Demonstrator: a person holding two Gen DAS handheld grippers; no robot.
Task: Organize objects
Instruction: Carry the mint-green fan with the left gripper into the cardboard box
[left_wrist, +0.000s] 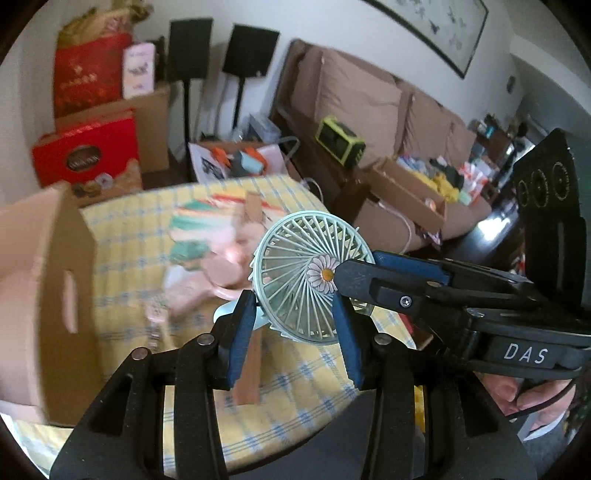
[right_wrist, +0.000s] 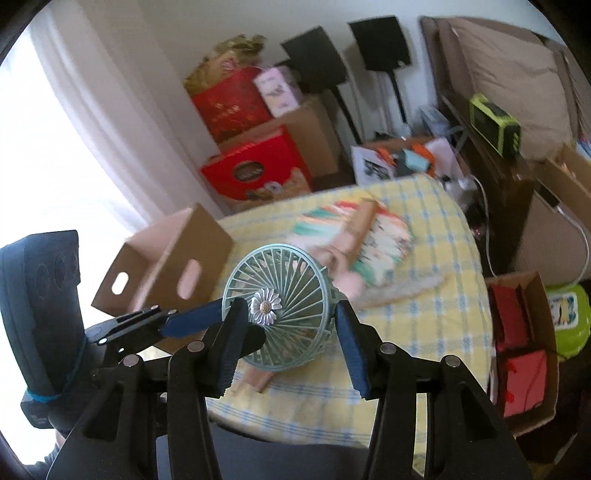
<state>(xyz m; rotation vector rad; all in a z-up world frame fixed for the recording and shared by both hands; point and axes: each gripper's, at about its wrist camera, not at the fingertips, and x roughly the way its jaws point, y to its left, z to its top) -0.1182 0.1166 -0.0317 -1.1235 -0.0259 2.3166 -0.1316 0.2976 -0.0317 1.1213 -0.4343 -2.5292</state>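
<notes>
- I see a mint-green handheld fan (left_wrist: 306, 280) with a daisy badge (left_wrist: 324, 275) on its hub, held above the yellow checked tablecloth (left_wrist: 140, 236).
- My left gripper (left_wrist: 295, 332) clamps the fan between its blue pads; the left pad covers the fan's pale blue base, so that contact is partly hidden.
- My right gripper (right_wrist: 286, 343) grips the fan's round cage from both sides; in the left wrist view its finger (left_wrist: 369, 277) covers the cage's right rim.
- Behind the fan, the pink items (left_wrist: 221, 266) and the striped packet (right_wrist: 369, 240) are blurred; I cannot identify them.
- The cardboard box (right_wrist: 166, 266) with handle slots stands at the table's left, cut off in the left view.
</notes>
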